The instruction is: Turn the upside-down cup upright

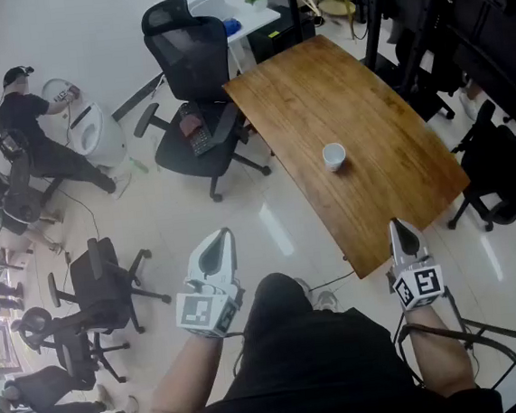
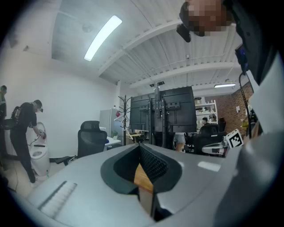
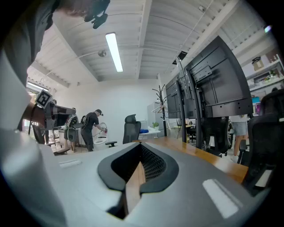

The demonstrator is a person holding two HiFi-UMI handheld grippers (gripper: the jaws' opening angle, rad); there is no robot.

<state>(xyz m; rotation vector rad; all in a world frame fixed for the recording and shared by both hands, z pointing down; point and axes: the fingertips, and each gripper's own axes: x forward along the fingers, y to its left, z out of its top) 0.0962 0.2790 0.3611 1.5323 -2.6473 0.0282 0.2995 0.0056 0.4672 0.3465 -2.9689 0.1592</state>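
White and small, the cup (image 1: 334, 156) sits near the middle of the wooden bench (image 1: 392, 188), alone and well apart from both grippers; whether its mouth faces up I cannot tell. The left gripper (image 1: 218, 243) hangs over the pale floor (image 1: 195, 207) beside the bench, jaws closed on nothing. The right gripper (image 1: 402, 229) hovers at the bench's near edge, jaws likewise pressed together and empty.

A small white cup (image 1: 334, 156) stands alone just right of the frame's center, near the middle of the wooden surface (image 1: 385, 116). Which end faces up is unclear.
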